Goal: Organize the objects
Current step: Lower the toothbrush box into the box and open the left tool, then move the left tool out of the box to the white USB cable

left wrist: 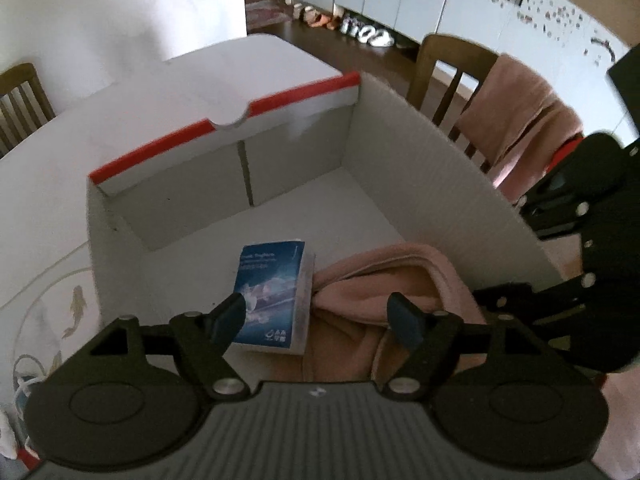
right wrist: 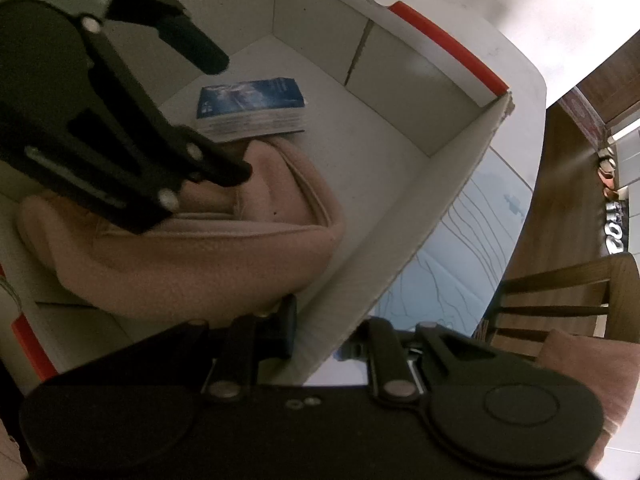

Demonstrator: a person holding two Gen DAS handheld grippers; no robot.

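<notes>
From my right wrist camera, the white cardboard box (right wrist: 452, 200) fills the view. My right gripper (right wrist: 320, 332) at six o'clock is clamped on the box's near wall. A pink cloth (right wrist: 208, 256) lies inside, touching a blue booklet (right wrist: 250, 108) toward twelve. My left gripper (right wrist: 236, 116), jaws apart, enters from ten o'clock.

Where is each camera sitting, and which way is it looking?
Left wrist view: sits on the left gripper, looks down into the white box; its own open fingers show, the right gripper at the right edge.
Right wrist view: sits on the right gripper, looks down along the box wall, which its jaws straddle; the left gripper crosses the upper left.
Both show: the box, blue book and pink cloth.
</notes>
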